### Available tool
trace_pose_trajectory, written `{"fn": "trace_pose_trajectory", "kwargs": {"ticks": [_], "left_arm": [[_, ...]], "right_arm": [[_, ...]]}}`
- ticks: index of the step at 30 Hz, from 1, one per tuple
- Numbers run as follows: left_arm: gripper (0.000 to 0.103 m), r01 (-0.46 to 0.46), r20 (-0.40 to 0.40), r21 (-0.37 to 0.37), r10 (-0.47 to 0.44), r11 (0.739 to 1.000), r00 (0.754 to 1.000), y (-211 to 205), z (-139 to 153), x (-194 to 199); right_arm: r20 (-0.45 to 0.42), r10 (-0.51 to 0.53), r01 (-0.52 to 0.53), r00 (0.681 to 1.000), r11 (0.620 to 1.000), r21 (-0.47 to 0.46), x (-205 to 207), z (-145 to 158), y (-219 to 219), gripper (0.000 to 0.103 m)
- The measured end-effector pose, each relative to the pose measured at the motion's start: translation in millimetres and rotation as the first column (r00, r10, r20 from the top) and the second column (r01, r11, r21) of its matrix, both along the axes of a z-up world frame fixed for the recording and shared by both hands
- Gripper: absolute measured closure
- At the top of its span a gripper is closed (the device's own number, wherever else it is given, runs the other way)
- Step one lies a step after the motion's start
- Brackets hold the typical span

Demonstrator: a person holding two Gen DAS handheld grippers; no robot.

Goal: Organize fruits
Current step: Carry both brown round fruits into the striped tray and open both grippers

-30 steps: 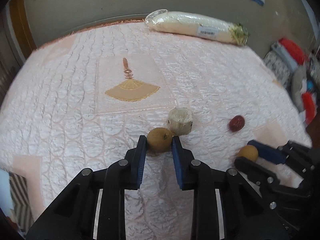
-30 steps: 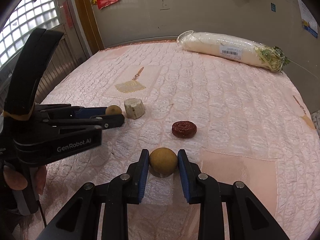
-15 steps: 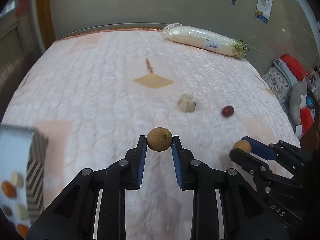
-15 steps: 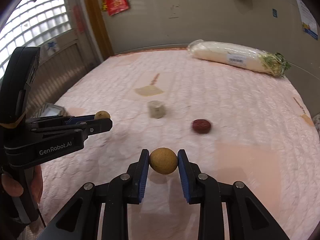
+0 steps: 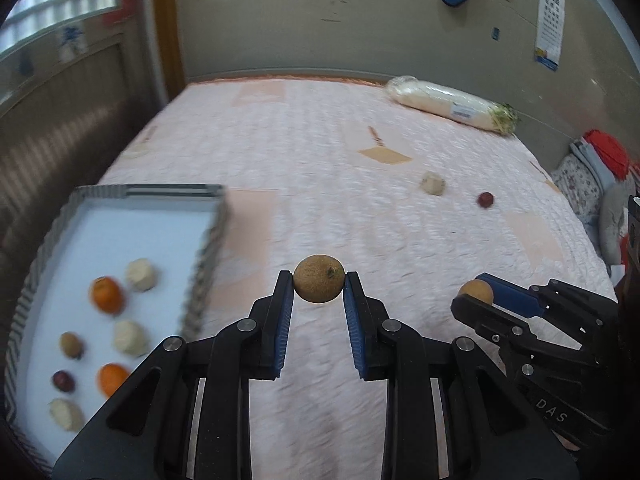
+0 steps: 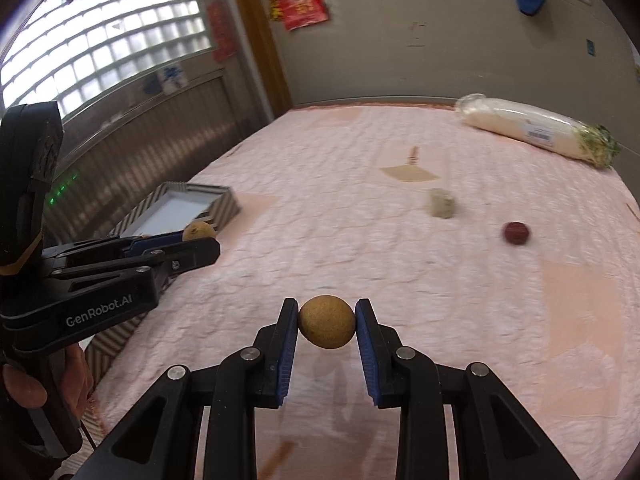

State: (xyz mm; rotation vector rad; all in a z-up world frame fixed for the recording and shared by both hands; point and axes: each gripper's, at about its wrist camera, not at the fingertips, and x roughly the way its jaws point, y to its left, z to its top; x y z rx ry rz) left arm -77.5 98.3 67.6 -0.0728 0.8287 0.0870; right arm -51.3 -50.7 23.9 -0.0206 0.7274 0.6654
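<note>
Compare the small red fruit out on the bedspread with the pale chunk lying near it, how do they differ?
The red fruit is dark red and round; the pale chunk is beige and blocky. The chunk looks bigger. The chunk lies nearer the fan motif; the red fruit sits further right. Both rest loose on the pink bedspread, outside the tray.

wrapped radish (image 5: 450,109) lies on pink quilt (image 5: 320,152) near the wall.
</note>
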Motion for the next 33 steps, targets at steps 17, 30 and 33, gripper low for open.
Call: {"fn": "trace_pose_trajectory", "kwargs": {"ticks": [17, 30, 33], "left_arm": [[0.078, -0.155, 0.026, 0.007, 0.155, 0.988, 0.988, 79.2, 2.0, -52.3], [0.078, -0.234, 0.010, -0.005, 0.235, 0.972, 0.972, 124.6, -2.5, -64.4], [0.078, -0.262, 0.007, -0.007, 0.262, 0.965, 0.965, 139.4, -2.7, -65.2]], "right_arm": [[0.041, 0.155, -0.152, 0.987, 0.987, -0.051, -38.8, 14.5, 87.4, 0.075], [0.052, 0.252, -0.247, 0.966, 0.966, -0.079, -49.2, 19.9, 139.8, 0.075], [0.055, 0.278, -0.273, 0.959, 0.958, -0.086, -52.0, 21.5, 153.1, 0.075]]}}
